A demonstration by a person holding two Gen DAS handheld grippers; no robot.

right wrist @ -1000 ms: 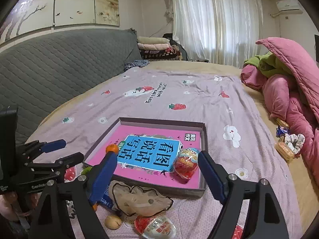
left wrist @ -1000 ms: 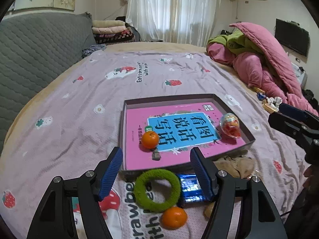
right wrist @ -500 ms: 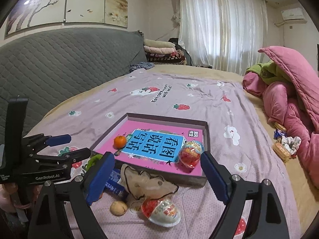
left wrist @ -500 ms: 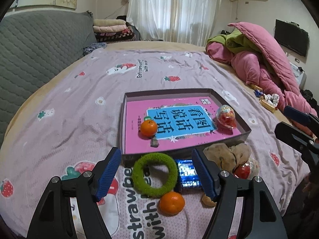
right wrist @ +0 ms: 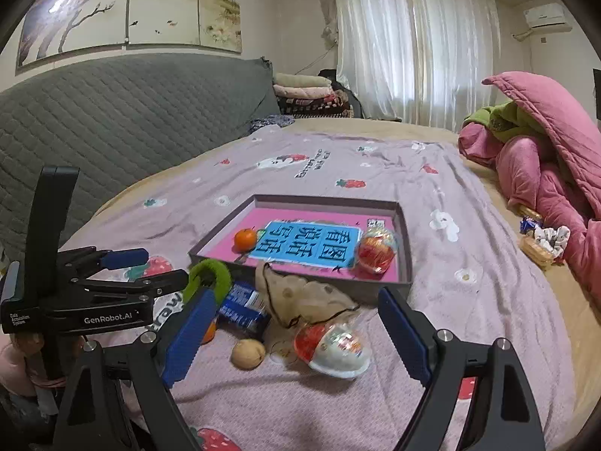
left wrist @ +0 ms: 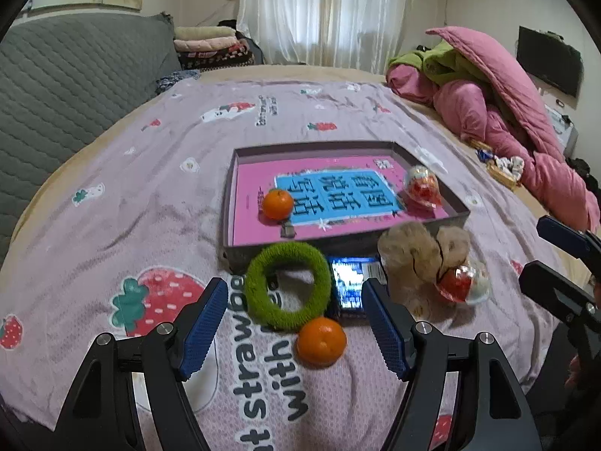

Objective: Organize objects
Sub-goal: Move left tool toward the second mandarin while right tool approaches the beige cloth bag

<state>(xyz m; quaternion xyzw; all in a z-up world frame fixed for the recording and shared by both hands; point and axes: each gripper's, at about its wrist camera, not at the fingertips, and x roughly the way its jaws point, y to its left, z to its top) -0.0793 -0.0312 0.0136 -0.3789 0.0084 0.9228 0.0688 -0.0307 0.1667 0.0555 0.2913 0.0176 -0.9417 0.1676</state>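
Our left gripper [left wrist: 293, 323] hovers over the bed [left wrist: 112, 195], its blue fingers [left wrist: 203, 323] spread wide and holding nothing. Between those fingers sits the green fuzzy ring [left wrist: 287, 285], with a loose orange [left wrist: 322, 341] touching its near edge. Just ahead of the right finger lies a blue packet [left wrist: 351, 282], and beyond the ring stands the shallow gray box [left wrist: 345, 242], holding a pink book [left wrist: 338, 197], a second orange [left wrist: 277, 204] and a toy egg [left wrist: 422, 188].

Over to our right gripper [right wrist: 296, 329]: fingers [right wrist: 403, 332] also wide apart, empty. Between them rest a small tan nut [right wrist: 247, 353] and another toy egg [right wrist: 332, 342]; a beige plush pouch [right wrist: 300, 295] lies just ahead, against the box's near wall. Well off to the right of these fingers, the pink quilt [right wrist: 548, 158] is heaped.
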